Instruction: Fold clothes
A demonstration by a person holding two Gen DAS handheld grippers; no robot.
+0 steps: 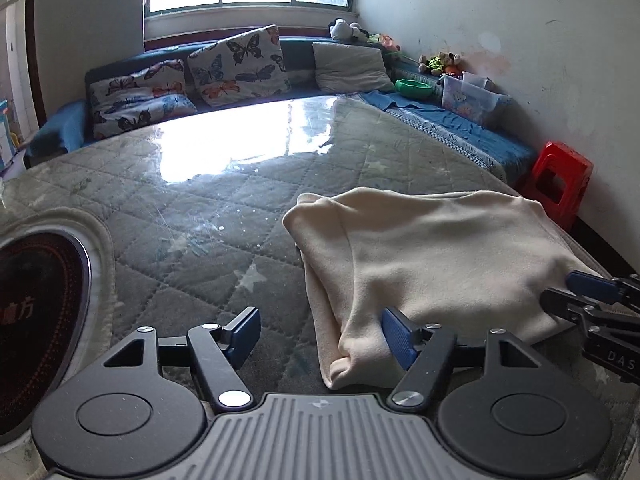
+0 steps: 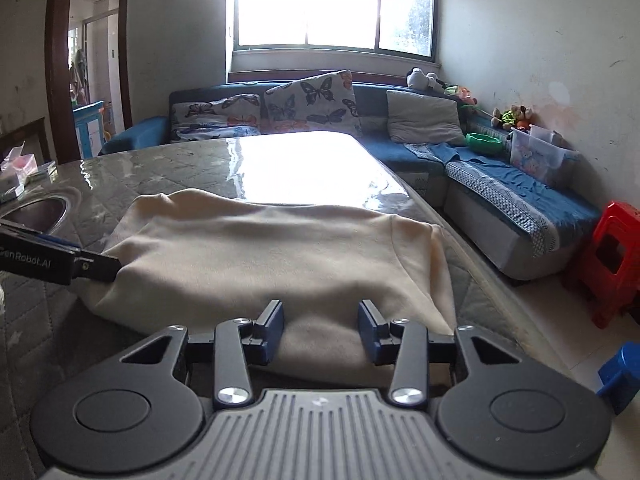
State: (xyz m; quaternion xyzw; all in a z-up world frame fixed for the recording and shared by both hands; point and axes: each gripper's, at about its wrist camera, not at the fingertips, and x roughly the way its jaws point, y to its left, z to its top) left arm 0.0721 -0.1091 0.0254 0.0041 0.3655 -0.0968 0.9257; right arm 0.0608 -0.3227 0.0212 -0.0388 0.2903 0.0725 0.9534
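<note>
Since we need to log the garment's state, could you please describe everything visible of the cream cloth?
The cloth is a plain cream, soft, fleece-like garment, folded into a thick, roughly rectangular bundle with rounded, doubled edges. It lies flat on the glossy quilted table, near its right edge. The open left tool straddles its near-left corner, one finger against the fabric; the open right tool sits over its near edge.

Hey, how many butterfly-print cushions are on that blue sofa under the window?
2: one butterfly cushion lies toward the sofa's left end, the other leans upright right of it. Others may be hidden.
</note>
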